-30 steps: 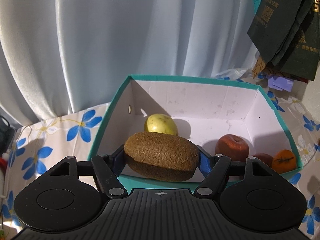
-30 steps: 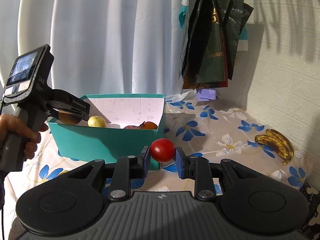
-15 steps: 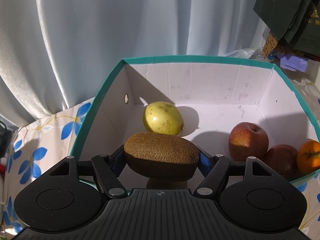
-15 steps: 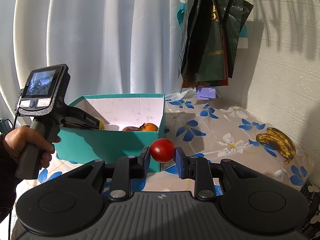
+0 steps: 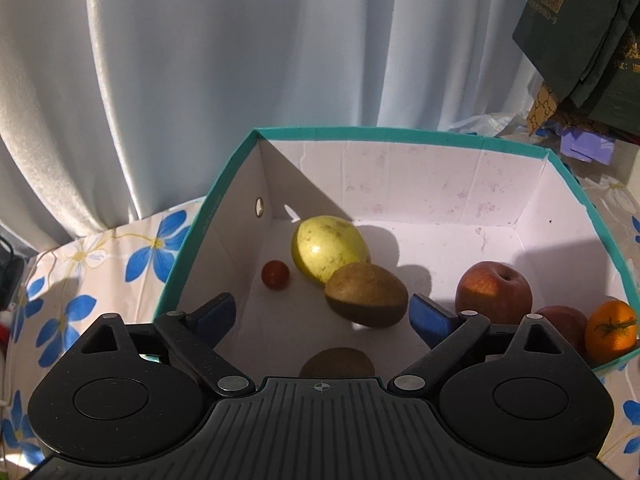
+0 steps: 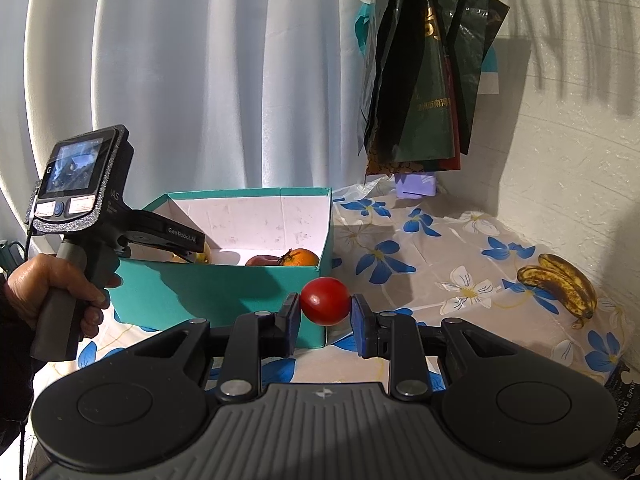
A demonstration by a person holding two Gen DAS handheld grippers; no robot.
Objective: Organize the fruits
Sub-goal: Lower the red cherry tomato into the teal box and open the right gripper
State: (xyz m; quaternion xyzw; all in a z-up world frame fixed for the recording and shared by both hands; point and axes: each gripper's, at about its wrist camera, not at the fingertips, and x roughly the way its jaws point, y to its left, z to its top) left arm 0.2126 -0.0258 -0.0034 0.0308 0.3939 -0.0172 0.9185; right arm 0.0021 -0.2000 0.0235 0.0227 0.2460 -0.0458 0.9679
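Left gripper (image 5: pixel 322 314), jaws opening, frees a fuzzy brown oval kiwi (image 5: pixel 366 295) above the teal box (image 5: pixel 400 134).

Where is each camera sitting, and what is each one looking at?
Left wrist: sits on the left gripper, looks down into the teal box; fingers opening, kiwi loose between them.
Right wrist: sits on the right gripper, looks across the table; fingers pinch a tomato; a hand shows.
Shared: the box, the orange.
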